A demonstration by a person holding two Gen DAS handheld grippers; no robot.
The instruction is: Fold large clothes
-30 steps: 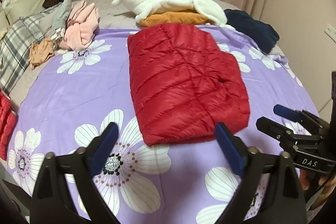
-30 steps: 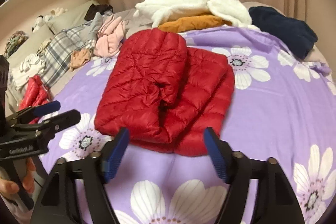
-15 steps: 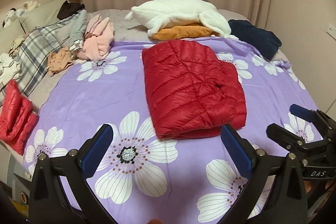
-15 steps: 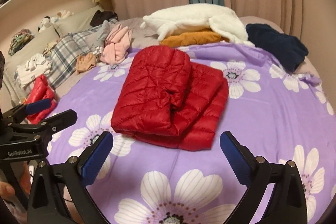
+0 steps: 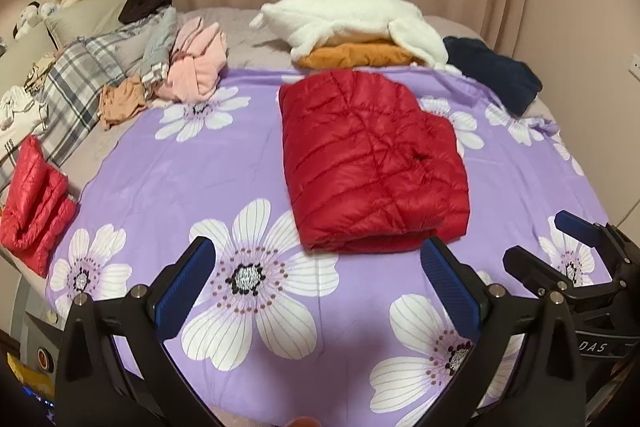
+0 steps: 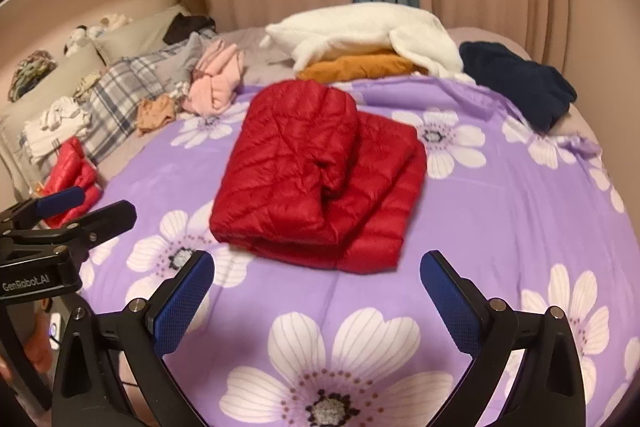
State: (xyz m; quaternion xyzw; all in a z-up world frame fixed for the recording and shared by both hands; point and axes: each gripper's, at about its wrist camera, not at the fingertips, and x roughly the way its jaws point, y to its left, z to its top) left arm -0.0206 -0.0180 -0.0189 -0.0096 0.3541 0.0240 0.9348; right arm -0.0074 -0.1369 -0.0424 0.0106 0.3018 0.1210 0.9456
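Already folded into a thick packet, red down jacket (image 5: 372, 163) (image 6: 320, 183) lying flat near the middle of the purple flowered bedspread (image 5: 192, 167) (image 6: 520, 211), one panel laid over another, lower layer peeking out on the right; likely set there for room on every side

Nothing touching the jacket, so the fold judged finished and let go

Just short of its near edge, left gripper (image 5: 318, 281) with blue pads (image 5: 182, 287) spread wide and only bedspread between them

Beside it, right gripper (image 6: 316, 293) (image 5: 560, 247) likewise gaping, jaws just opened further, nothing between them but flowered cloth; pads (image 6: 450, 303) clear of the jacket

Both tilted down toward the packet from the foot of the bed, presumably backed off to check the result or to free the hands for another garment

Further out, white fleece (image 5: 352, 21) stacked on an orange piece (image 5: 356, 55) at the far edge, dark navy garment (image 5: 492, 75) to the right, pink top (image 5: 196, 71) crumpled to the left beside a plaid blanket (image 5: 80, 83)

Second red padded bundle (image 5: 34, 195) at the left edge of the bed, possibly one folded already

Loose pieces left, so probably more folding to come
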